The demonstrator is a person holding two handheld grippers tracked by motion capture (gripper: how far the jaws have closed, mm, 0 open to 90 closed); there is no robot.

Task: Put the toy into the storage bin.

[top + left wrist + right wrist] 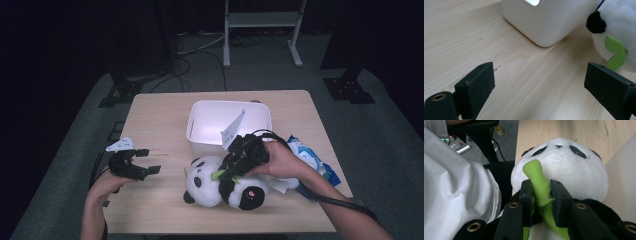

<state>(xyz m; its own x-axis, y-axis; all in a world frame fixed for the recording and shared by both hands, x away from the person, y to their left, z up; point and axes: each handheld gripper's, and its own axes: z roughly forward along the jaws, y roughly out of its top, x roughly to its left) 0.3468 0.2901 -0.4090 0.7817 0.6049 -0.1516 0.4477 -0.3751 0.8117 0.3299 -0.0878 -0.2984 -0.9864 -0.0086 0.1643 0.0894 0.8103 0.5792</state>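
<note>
Right gripper (541, 195): jaws clamped on the plush panda's (220, 182) green bamboo stalk (537, 180) | Panda: on the wooden table (150, 125), just in front of the white tub (200, 125) | Left gripper (145, 161): jaws wide, nothing between them, left of the panda.

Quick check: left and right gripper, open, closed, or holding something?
Left gripper: open, holding nothing, over the table.
Right gripper: closed on the panda toy, at its green stalk.

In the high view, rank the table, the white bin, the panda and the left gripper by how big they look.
1. Table, by far.
2. White bin and panda: too alike to rank.
3. Left gripper, smallest.
</note>
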